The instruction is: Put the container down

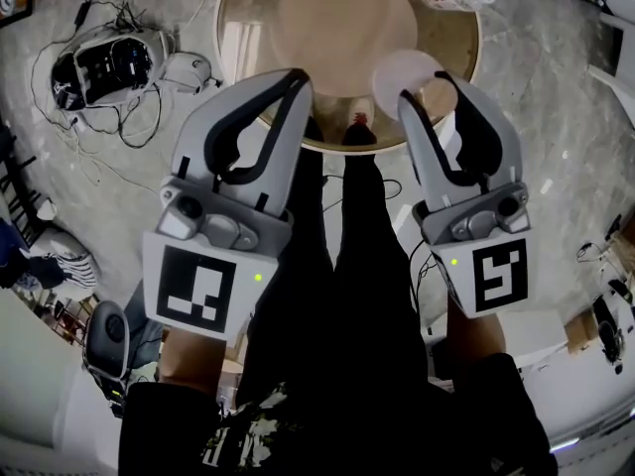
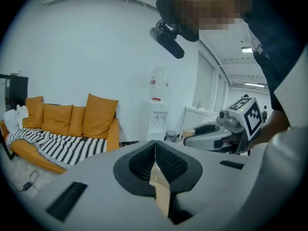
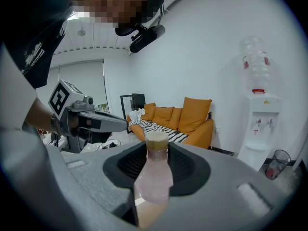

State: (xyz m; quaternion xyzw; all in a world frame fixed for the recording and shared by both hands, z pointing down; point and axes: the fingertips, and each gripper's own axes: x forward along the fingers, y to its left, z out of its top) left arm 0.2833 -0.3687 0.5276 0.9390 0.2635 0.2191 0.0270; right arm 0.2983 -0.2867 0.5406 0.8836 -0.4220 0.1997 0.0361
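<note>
Right gripper fingers clamp the container, long axis along them, cap outward, over the round bench's near edge; left gripper is clenched empty.

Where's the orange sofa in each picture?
Head view: not in it.
Left gripper view: the orange sofa sits at the left, above the jaws.
Right gripper view: the orange sofa is in the middle, just behind the cap of the bottle held between the jaws.
Shared landmark: the white water dispenser stands to the sofa's right in both gripper views.
</note>
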